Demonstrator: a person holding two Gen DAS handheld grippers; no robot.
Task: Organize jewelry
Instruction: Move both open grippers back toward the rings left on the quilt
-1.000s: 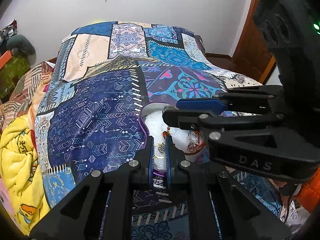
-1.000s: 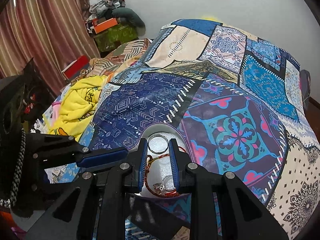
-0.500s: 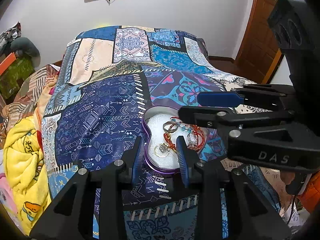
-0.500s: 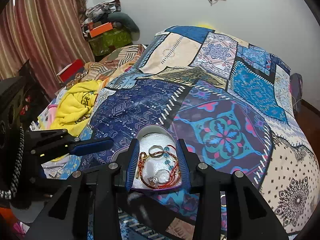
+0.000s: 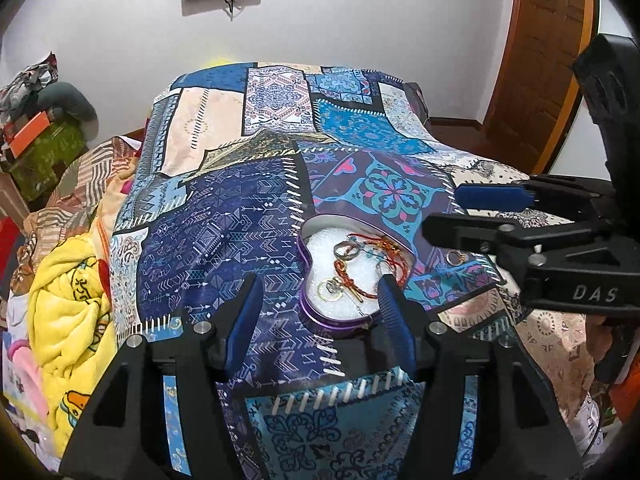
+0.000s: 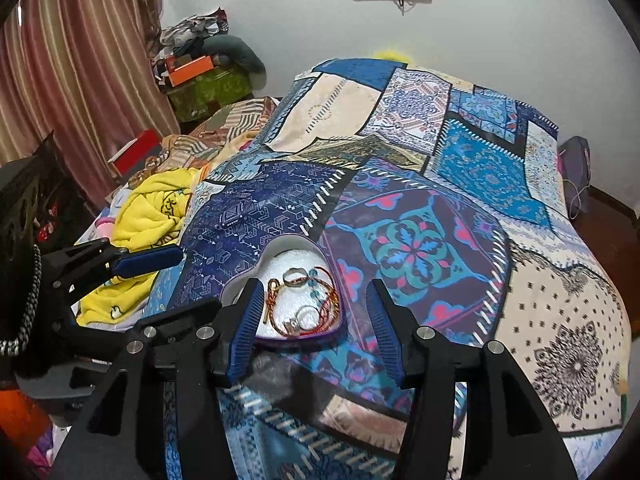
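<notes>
A purple heart-shaped tin (image 5: 320, 316) (image 6: 280, 246) with white foam lining sits on the patchwork bedspread (image 5: 224, 224) (image 6: 420, 248). It holds a red cord bracelet (image 5: 360, 292) (image 6: 320, 320), gold and silver rings (image 5: 330, 290) (image 6: 295, 275) and teal beads. My left gripper (image 5: 316, 304) is open and empty, just in front of the tin. My right gripper (image 6: 312, 312) is open and empty, its fingers either side of the tin's near end. In the left wrist view it reaches in from the right (image 5: 448, 220). One small ring (image 5: 454, 257) lies on the bedspread right of the tin.
A yellow blanket (image 5: 68, 308) (image 6: 152, 208) is bunched at the bed's left side. Boxes and clothes (image 6: 200, 76) are piled in the far left corner by striped curtains (image 6: 72, 80). A wooden door (image 5: 540, 60) stands at the right.
Both grippers have opened wide and pulled back and up from the tin. The jewelry now lies uncovered inside it.
</notes>
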